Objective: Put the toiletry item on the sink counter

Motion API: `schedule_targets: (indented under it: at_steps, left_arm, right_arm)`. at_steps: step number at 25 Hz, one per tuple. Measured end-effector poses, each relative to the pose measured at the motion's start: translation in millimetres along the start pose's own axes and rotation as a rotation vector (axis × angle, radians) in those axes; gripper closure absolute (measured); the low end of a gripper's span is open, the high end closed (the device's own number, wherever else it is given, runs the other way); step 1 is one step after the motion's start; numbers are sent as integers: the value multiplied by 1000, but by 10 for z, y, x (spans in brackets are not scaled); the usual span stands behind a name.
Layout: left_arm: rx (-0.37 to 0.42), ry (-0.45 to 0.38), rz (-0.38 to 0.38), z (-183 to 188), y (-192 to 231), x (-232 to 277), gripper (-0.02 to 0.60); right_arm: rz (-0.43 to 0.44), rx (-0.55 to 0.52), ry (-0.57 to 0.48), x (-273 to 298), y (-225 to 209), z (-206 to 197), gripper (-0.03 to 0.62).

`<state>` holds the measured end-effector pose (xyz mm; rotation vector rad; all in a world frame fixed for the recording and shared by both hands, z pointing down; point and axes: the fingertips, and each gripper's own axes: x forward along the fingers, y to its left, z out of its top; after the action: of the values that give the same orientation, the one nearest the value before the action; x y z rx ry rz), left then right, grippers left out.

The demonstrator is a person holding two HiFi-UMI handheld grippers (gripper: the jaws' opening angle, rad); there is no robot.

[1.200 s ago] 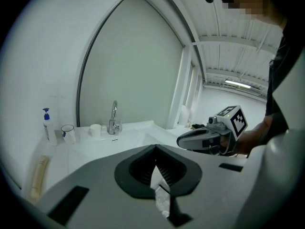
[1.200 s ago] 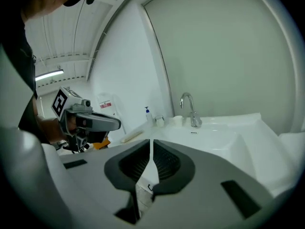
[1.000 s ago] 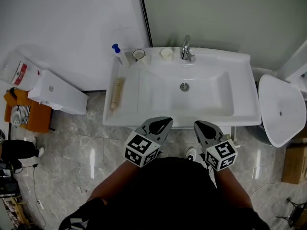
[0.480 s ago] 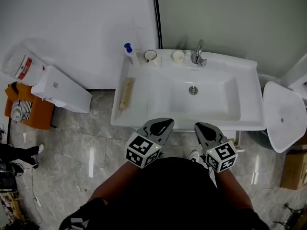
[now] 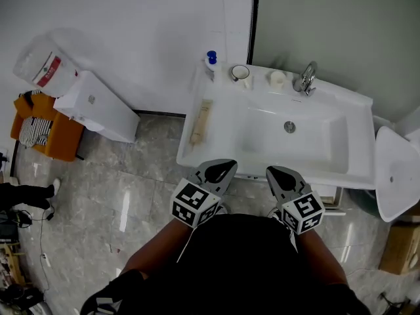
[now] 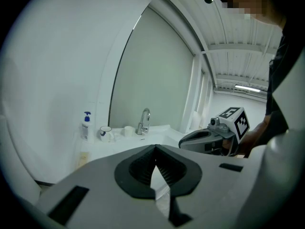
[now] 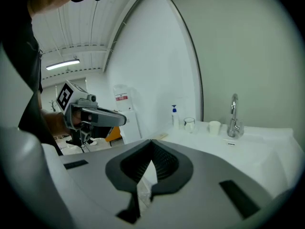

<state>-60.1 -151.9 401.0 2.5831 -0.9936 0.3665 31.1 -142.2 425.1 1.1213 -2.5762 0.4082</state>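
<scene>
A long beige toiletry tube (image 5: 200, 122) lies on the left ledge of the white sink counter (image 5: 216, 155). It also shows in the left gripper view as the tube (image 6: 83, 157). My left gripper (image 5: 225, 165) and right gripper (image 5: 271, 170) hang side by side close to my body. Both sit just short of the counter's front edge and point toward the basin. The left gripper (image 6: 155, 147) is shut and holds nothing. The right gripper (image 7: 151, 141) is shut and empty too.
At the back of the sink stand a blue-topped pump bottle (image 5: 211, 61), a glass cup (image 5: 240, 73), a white cup (image 5: 278, 79) and a faucet (image 5: 306, 77). A white box (image 5: 98, 107), a water jug (image 5: 42, 67) and an orange stool (image 5: 39, 136) are left; a white lid (image 5: 394, 176) right.
In the head view the sink and floor have slid to the right, so I have shifted left along the counter. Both grippers keep their place before my body, shut.
</scene>
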Motion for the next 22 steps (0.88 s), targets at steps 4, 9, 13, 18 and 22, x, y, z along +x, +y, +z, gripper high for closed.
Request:
schedule_targets:
  at_steps: [4,9,13,18,22]
  left_arm:
    - [-21,-3,50,-75,334,-317,581]
    - [-48,-6,111,-216,645,-675,581]
    - [-95,-2,177,-381,877,-887,581]
    - [-149,6,232,-560,1051,-995,581]
    - [-178,20,274,-685,1200,-975,581]
  right_arm:
    - [36,-29,12,324,256,76,591]
    - [64,-41,18,631,509,154,591]
    - [102,-57,56,854,644,128,589]
    - [149,-97,124,1185,673,61,589]
    - [189,-235,167,1526,624,22,589]
